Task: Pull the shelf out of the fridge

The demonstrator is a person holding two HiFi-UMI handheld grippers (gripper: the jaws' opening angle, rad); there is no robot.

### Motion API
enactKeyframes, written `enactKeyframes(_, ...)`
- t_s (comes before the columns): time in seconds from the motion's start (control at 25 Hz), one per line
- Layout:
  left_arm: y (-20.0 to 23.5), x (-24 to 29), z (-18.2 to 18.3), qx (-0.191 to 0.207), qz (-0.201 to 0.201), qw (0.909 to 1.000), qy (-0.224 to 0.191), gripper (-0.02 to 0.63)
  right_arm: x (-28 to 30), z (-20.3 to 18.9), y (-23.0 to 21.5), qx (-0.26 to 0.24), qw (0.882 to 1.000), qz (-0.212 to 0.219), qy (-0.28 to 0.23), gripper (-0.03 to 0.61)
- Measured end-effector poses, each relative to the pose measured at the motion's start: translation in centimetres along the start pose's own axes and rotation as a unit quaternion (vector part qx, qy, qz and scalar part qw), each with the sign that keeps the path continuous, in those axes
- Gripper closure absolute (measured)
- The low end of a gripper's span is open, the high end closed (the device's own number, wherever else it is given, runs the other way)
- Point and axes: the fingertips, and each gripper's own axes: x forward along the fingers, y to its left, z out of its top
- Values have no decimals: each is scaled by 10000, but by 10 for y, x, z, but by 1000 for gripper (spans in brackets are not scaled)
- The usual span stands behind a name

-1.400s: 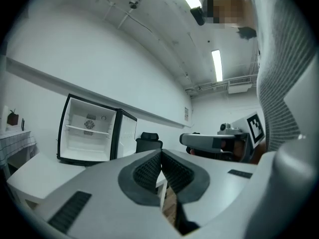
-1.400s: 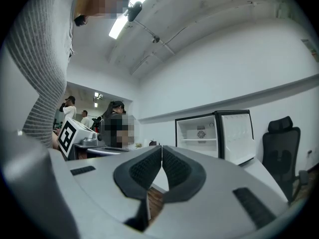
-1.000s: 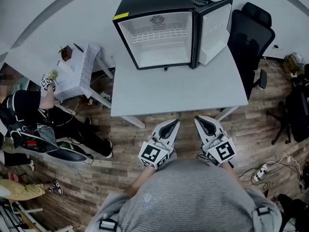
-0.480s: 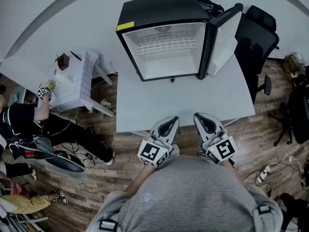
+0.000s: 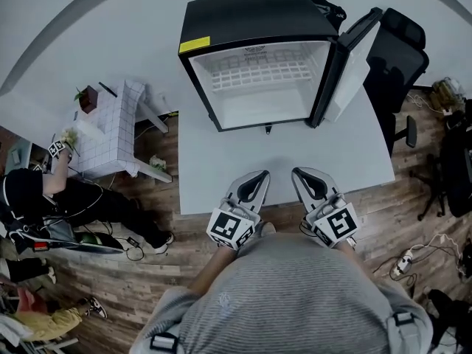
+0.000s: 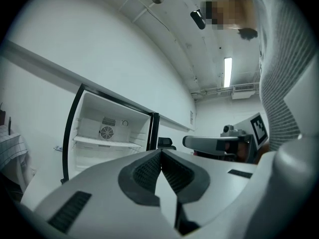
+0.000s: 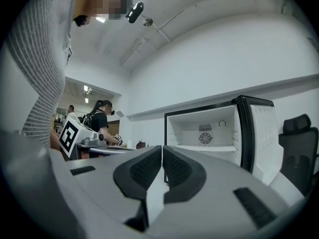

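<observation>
The wood-patterned floor fills the lower and side parts of the head view. Across the frame's centre lies a white table, its near edge just above the wearer's grey striped sweater.

At the upper centre, on the far part of the table, a black compact fridge is seen with its white interior exposed. Its door is swung open toward the upper right. Beside that door, a black office chair is placed.

The shelf, a white wire rack, is seated inside the fridge, spanning the upper part of the compartment from wall to wall. In the left gripper view it appears at centre left, below the rear fan grille. In the right gripper view it appears at centre right.

The left gripper is held over the near table edge, lower centre, well apart from the fridge. In its own view its jaws are pressed together with nothing between them.

The right gripper is held just beside the left one. In its own view its jaws are likewise brought together on nothing.
</observation>
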Motion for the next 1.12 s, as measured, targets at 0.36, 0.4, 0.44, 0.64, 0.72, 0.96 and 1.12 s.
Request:
enactKeyframes(0.36, 12, 25, -12, -192, -51, 9997, 137, 603, 17, -9, -18, -91, 9997, 48, 220, 565)
enactKeyframes(0.4, 14, 28, -13, -189, -25, 9997, 136, 603, 20, -11, -21, -95, 9996, 77, 247, 565)
enactKeyframes(0.44, 16, 31, -13, -183, 14, 9997, 137, 603, 23, -12, -23, -95, 9996, 142, 216, 565)
enactKeyframes(0.64, 26, 43, -12, -208, 206, 9995, 120, 603, 37, -4, -34, -150, 9991, 396, 81, 565)
enactKeyframes(0.72, 29, 50, -13, -283, 213, 9993, 124, 603, 41, -1, -39, -166, 9990, 420, 59, 565)
enactKeyframes(0.96, 47, 72, -14, -1551, 186, 9877, -116, 603, 46, 1, -48, -171, 9988, 458, 74, 565)
enactKeyframes(1.12, 59, 89, -9, -2631, 102, 9637, -447, 603, 54, 4, -60, -154, 9989, 448, 66, 565)
